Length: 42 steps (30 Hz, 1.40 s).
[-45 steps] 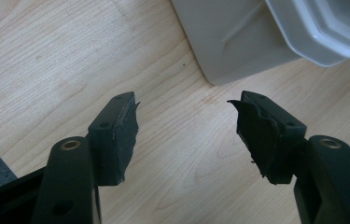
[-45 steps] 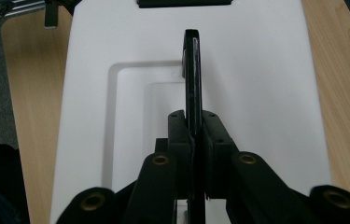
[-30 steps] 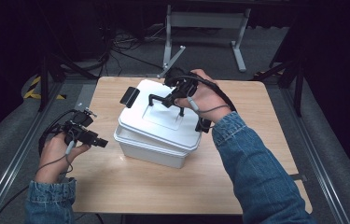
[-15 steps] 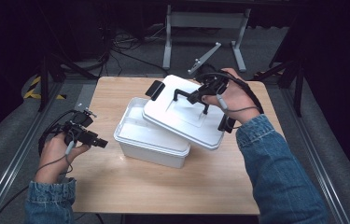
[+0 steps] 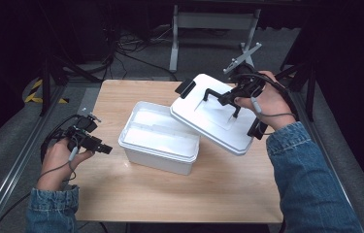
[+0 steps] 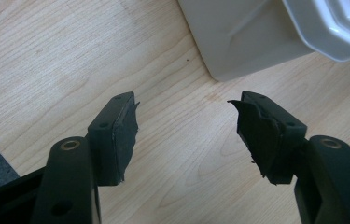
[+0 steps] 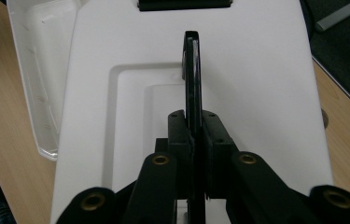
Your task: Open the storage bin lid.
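A white plastic box (image 5: pixel 157 141) stands open in the middle of the table, its inside empty as far as I see. Its white lid (image 5: pixel 216 119) hangs tilted above the box's right side, held by its black handle (image 5: pixel 218 94). My right gripper (image 5: pixel 235 94) is shut on that handle (image 7: pixel 192 79), and the lid (image 7: pixel 256 70) spreads out under the jaws. My left gripper (image 5: pixel 104 148) rests low over the table at the left, open, with bare wood between its fingers (image 6: pixel 121 126). The box's corner (image 6: pixel 242 42) lies just ahead of it.
The wooden table (image 5: pixel 121 194) has free room at the front and left. A black latch (image 5: pixel 185 87) sticks out at the lid's far end. A metal stand (image 5: pixel 213 22) and cables lie on the dark floor behind the table.
My right gripper has lifted the lid off the box and carried it up and to the right, tilting it. The box now stands open. The left gripper has stayed put.
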Available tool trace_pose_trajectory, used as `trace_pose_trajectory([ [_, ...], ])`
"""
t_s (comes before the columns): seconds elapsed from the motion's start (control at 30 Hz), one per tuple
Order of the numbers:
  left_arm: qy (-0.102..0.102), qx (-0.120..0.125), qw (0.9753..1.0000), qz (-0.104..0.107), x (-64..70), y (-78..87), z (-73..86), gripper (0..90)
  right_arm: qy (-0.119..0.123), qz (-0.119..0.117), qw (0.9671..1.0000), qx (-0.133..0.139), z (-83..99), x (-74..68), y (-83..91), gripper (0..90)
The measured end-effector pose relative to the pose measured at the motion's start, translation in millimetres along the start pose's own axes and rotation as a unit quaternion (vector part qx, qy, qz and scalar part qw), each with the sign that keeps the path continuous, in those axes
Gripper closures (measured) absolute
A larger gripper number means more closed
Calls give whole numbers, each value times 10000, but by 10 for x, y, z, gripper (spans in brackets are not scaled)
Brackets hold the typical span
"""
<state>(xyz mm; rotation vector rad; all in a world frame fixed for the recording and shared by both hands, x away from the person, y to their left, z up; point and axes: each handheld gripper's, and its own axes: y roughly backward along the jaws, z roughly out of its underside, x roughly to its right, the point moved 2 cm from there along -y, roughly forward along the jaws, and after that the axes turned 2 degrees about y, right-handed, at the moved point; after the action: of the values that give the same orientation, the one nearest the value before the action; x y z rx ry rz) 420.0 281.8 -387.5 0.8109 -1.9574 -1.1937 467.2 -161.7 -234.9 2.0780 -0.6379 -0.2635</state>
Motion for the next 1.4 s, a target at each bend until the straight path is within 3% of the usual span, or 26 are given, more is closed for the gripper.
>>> trace_pose_trajectory([
  [0.37, 1, 1, 10000, -42, -17, 2, 7, 383, -461, 252, 9986, -12, 319, 260, 149, 847],
  [0.8, 27, -20, 10000, -38, -25, -14, 10, 382, -975, 520, 9938, -93, 692, 551, 222, 847],
  [1.07, 38, -25, 10000, -24, -35, -18, 14, 381, -1229, 537, 9907, -232, 929, 687, 58, 847],
  [1.4, 54, -46, 10000, -34, -28, -32, 10, 381, -1381, 503, 9886, -313, 1221, 796, -209, 847],
])
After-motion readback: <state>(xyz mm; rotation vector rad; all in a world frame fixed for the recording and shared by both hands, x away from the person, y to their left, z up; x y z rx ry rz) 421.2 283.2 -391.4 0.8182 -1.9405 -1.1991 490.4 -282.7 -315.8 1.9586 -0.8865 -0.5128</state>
